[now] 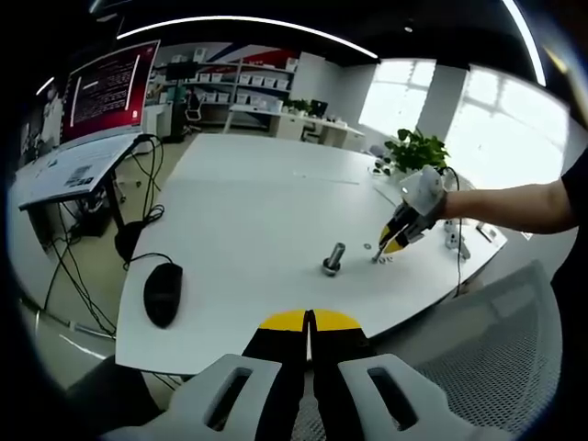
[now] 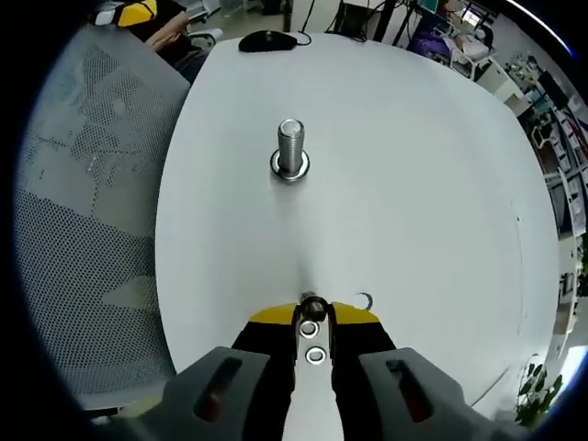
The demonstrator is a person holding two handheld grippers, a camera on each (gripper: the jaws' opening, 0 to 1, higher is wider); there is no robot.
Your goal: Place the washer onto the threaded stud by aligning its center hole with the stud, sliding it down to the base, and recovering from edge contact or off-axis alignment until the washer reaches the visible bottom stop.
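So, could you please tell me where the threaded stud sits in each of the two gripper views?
Left gripper view: the threaded stud stands upright on the white table, just right of centre, above the closed jaws.
Right gripper view: the stud stands upright in the upper centre.
Shared landmark: the black mouse near the table edge.

The left yellow-tipped black tongs (image 1: 310, 323) sit pressed together at six o'clock, while the right yellow-tipped tongs (image 1: 384, 254), held by a bare forearm (image 1: 514, 204) from three o'clock, dip nearly closed toward the desk.
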